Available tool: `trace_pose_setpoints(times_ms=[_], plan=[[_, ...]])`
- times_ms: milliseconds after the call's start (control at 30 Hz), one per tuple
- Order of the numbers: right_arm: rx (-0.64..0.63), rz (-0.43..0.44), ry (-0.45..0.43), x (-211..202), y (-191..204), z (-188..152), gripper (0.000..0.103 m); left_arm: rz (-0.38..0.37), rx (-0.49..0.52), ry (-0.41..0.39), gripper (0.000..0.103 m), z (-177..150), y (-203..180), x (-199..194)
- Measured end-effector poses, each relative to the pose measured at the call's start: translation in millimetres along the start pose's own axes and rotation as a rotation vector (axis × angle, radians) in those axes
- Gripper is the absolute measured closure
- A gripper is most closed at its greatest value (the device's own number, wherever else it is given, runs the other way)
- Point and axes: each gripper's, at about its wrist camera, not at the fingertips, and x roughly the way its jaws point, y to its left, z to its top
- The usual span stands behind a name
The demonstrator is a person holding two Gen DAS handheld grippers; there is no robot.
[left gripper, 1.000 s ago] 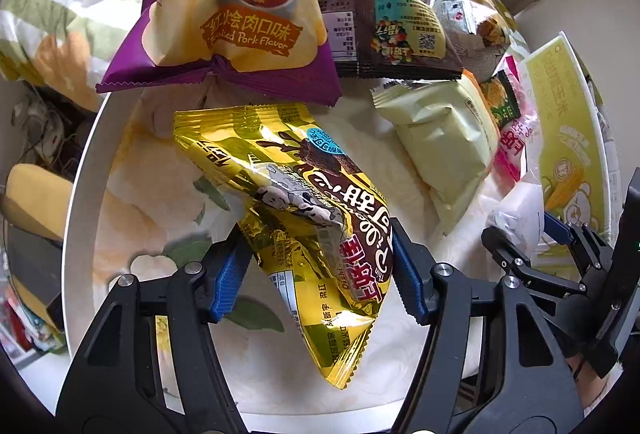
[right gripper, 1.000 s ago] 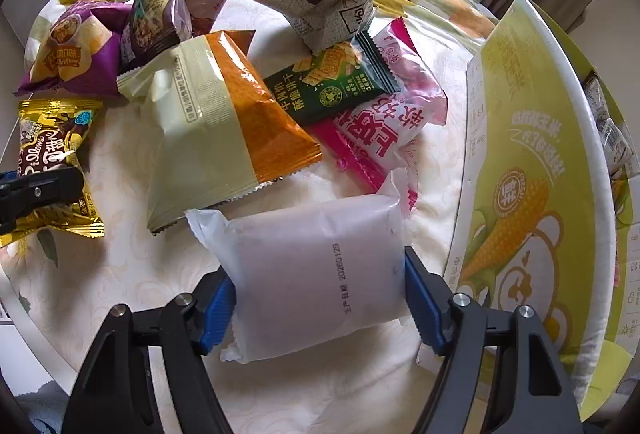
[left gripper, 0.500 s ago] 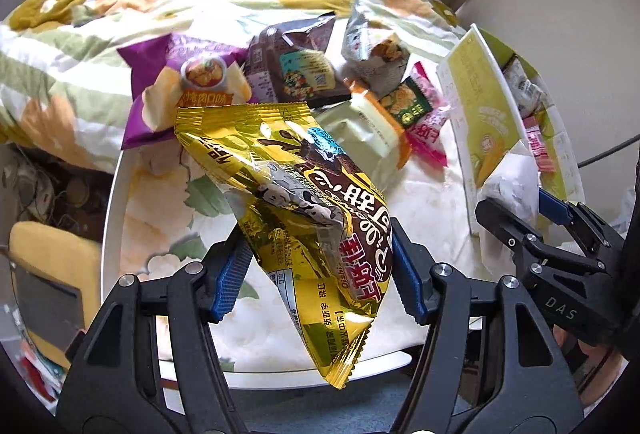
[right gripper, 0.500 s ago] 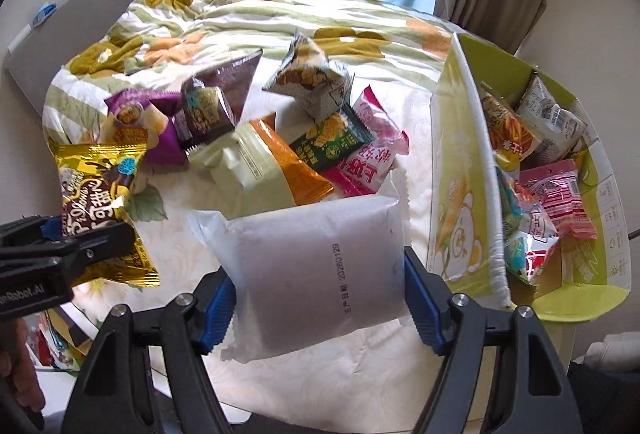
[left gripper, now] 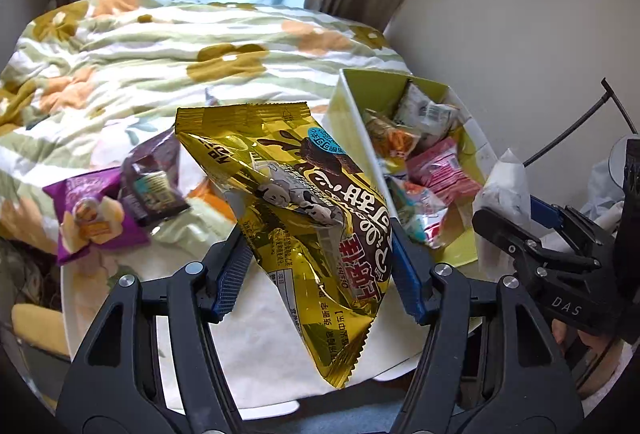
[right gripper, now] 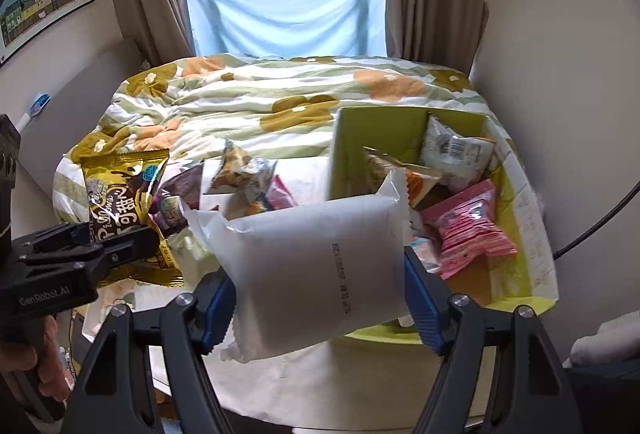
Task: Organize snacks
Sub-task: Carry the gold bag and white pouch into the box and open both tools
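The left gripper clamps a gold chocolate-snack packet, the right gripper a plain white packet — both held in the air just short of the green carton, whose open top already shows several snacks. To drop them well, carry each packet fully past the carton's near wall, one at a time so they don't collide, and release low — the gold packet's hanging tail could catch the rim.
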Motion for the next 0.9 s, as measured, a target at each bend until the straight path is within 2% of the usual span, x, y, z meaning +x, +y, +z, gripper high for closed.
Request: trace_pose_setpoints(times_ms=[233,433,500,533,567,600,700,900], plan=[[0.012,-0.026,0.005,-0.2,-84.2,-1.9,0.033,0.022,0.091,0.036,0.042,16.8,-94.4,57.8],[-0.002,-0.002,0.011,9.3,-130.5,-2.7,0.033,0.112,0.092,0.076,0.042,8.9,-132.9,101.8],[-0.021,0.013,0.016,14.3,-140.8,-1.8,0.033,0.127,0.081,0.089,0.035,4.4,-138.9,112.2],[-0.028,0.021,0.019,16.9,-144.1,-1.6,0.033,0.13,0.079,0.085,0.023,2.1,-140.0,114.5],[-0.034,0.03,0.022,19.4,-146.8,-1.6,0.033,0.158,0.073,0.074,0.007,0.0,-141.3,114.9],[-0.038,0.04,0.026,22.3,-150.3,-1.1,0.033,0.185,0.066,0.061,0.0,-2.1,-142.0,116.0],[-0.05,0.065,0.035,29.1,-153.6,-0.2,0.033,0.172,0.033,0.046,0.0,-4.7,-139.6,110.8],[-0.058,0.105,0.079,46.2,-156.7,0.9,0.033,0.199,-0.02,0.048,0.0,-12.1,-131.6,98.8]])
